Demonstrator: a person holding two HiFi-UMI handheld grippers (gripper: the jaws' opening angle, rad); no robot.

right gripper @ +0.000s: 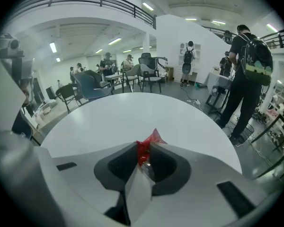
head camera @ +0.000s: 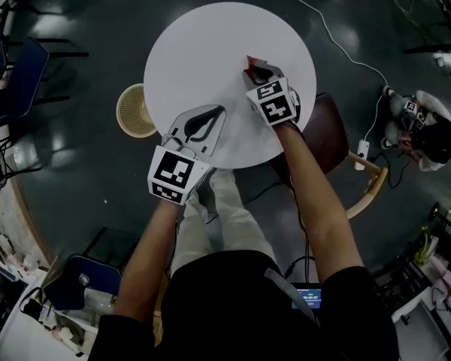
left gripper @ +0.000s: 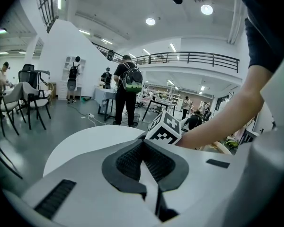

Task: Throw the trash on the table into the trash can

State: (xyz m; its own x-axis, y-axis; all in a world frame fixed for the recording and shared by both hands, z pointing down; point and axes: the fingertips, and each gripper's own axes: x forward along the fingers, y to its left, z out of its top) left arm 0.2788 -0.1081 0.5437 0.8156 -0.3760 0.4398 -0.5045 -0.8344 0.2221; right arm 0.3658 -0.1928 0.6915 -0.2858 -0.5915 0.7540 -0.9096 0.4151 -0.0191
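Pinching a red wrapper [right gripper: 144,148] tight in the right gripper [head camera: 259,72], right of centre on the round white table [head camera: 203,43]; holding the left gripper [head camera: 214,113], jaws together and empty, over the near edge; open tabletop far and left; woven trash can [head camera: 122,107] on the dark floor [head camera: 98,186] just off the left edge; brown chair [head camera: 329,130] at right

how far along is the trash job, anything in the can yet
Done: the pickup. The right gripper has its jaws shut on a red wrapper, just over the table. Nothing shows in the can.
In hand: that wrapper only; the left gripper is shut and empty.
Left: carry the wrapper to the can on the floor beside the table and drop it. I see no other trash on the table.
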